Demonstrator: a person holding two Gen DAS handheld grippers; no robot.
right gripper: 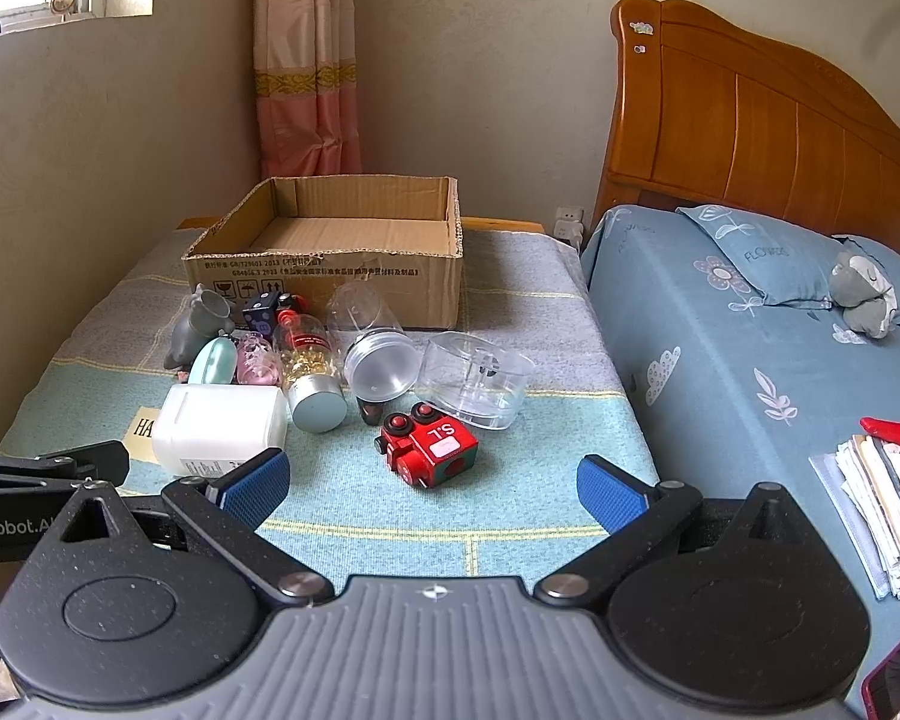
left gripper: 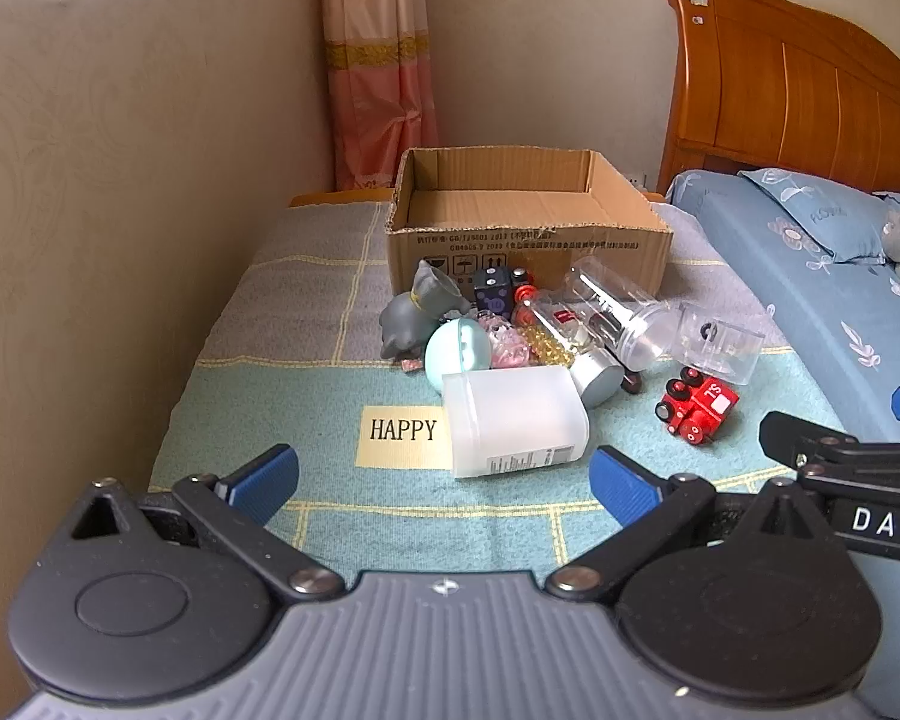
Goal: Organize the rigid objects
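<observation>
1. Currently both claws spread wide, nothing between the pads: left claw [left gripper: 444,474], right claw [right gripper: 432,483], both hovering over the cloth-covered desk [right gripper: 540,480]
2. Cardboard box [left gripper: 528,240] at 12 o'clock on the desk, top open, only bare cardboard visible inside
3. Toy pile just in front of the box: grey figurine [left gripper: 417,315] at 10 o'clock, white plastic bottle [left gripper: 513,423] lying on its side nearest the left claw, partly covering a HAPPY label [left gripper: 402,435]
4. Red toy train [right gripper: 429,444] at 12 o'clock from the right claw, just beside a clear container [right gripper: 480,378]
5. Bed [right gripper: 750,360] at 3 o'clock
</observation>
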